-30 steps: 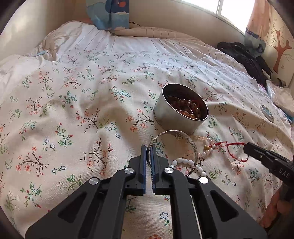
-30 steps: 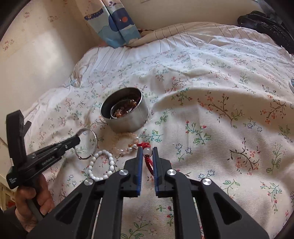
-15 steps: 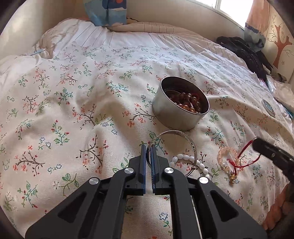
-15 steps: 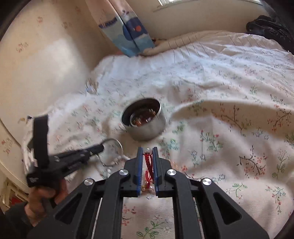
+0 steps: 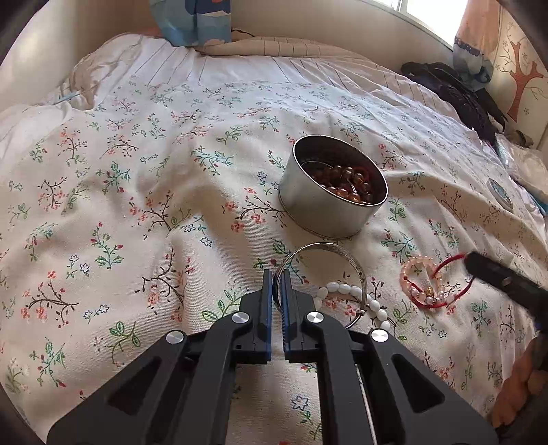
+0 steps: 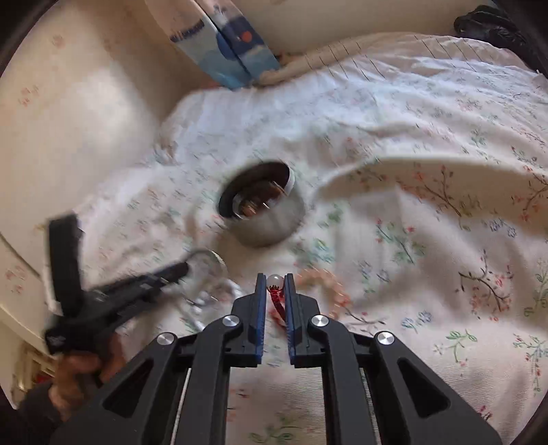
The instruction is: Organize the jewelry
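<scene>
My right gripper (image 6: 274, 285) pinches the red cord bracelet (image 5: 432, 285); my left gripper (image 5: 277, 284) clamps the silver bangle (image 5: 354, 265). I should carry the cord squarely over the tin (image 5: 328, 212) before loosening, so nothing snags its rim.

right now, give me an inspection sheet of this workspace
surface: bed with a floral cover, creased.
job's things: round metal tin holding brown beads; silver bangle below the tin; white bead bracelet lying across the bangle; pink bead bracelet with red cord to the right.
clutter: dark clothing at the far right of the bed; a small round disc near the right edge.
grippers: left gripper shut on the silver bangle's rim; right gripper shut on the red cord, a pale bead at its tips.
cables: nothing seen.
surroundings: blue patterned curtain, cream wall, bright window top right.
</scene>
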